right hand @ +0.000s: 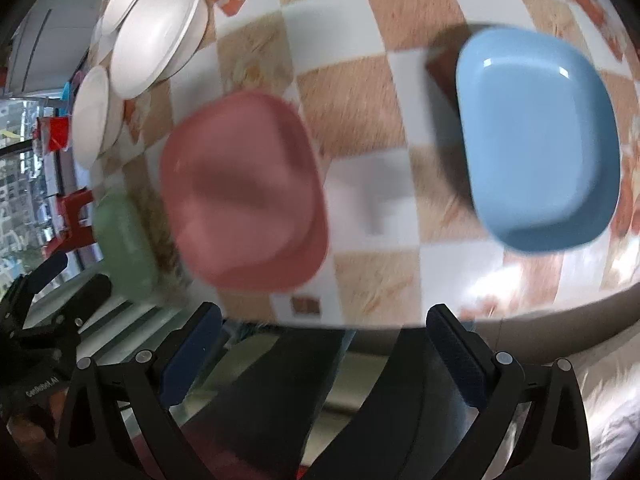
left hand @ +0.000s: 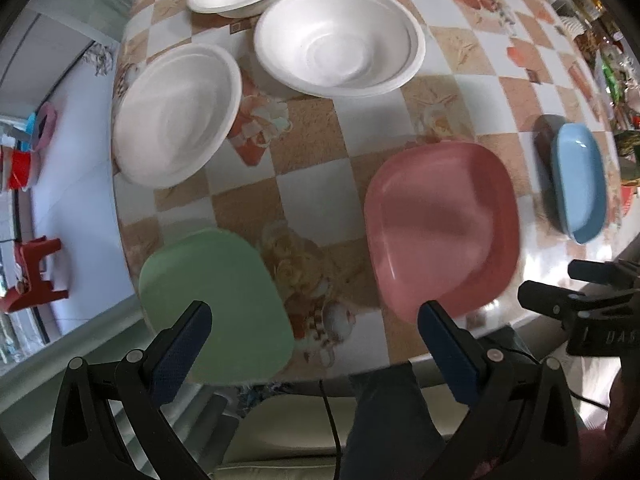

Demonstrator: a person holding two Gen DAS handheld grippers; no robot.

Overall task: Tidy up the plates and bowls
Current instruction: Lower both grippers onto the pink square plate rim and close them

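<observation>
Three white bowls (left hand: 336,40) crowd behind pink plate (left hand: 440,224) (both tongs (left hand: 314,316) (right hand: 324,320) apart, empty).

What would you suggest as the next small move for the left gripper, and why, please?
Probably ease the left gripper forward and left onto the near edge of the green plate. It is open and empty, and that plate lies closest, by the table's near edge, apart from the pink plate it could stack with.
</observation>
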